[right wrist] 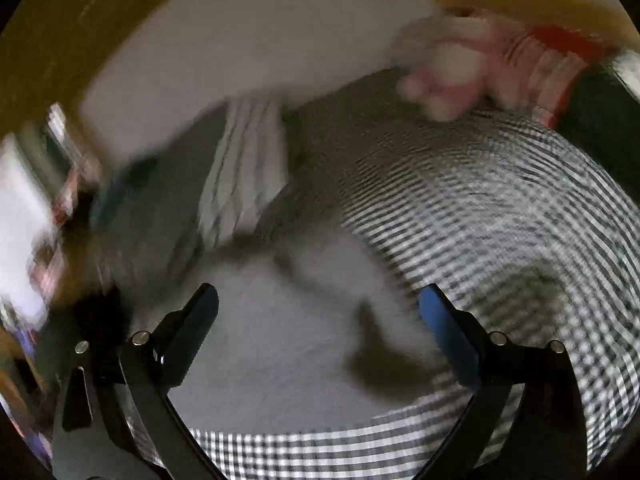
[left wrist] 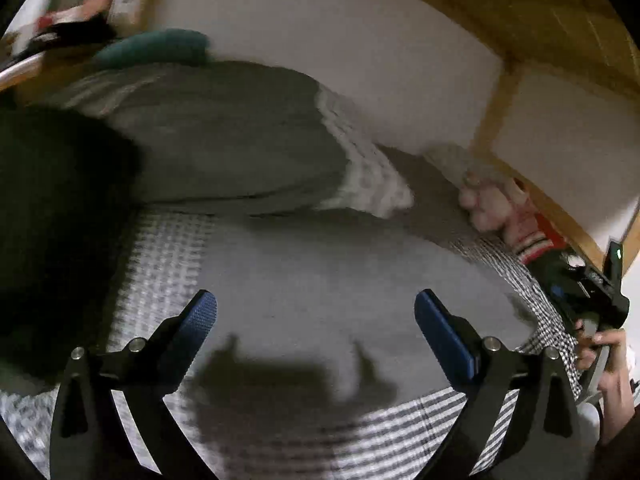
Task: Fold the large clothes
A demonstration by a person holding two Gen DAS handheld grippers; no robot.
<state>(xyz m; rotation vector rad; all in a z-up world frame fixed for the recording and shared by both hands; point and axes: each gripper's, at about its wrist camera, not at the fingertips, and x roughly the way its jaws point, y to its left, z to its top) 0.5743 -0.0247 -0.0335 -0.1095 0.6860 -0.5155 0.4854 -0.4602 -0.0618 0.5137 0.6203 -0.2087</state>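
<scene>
My grey garment (left wrist: 320, 280) lies clear of the checked bed's (left wrist: 532, 292) edges; both my left gripper (left wrist: 316, 320) and right gripper (right wrist: 320, 316) gape wide, holding nothing

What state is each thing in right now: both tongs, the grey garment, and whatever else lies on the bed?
Left tongs: open, empty, above the garment.
Right tongs: open, empty.
Grey garment: spread flat on the checked bedcover, not folded.
Pillow: lying at the bed's head.
Plush toy: lying against the wall.
</scene>
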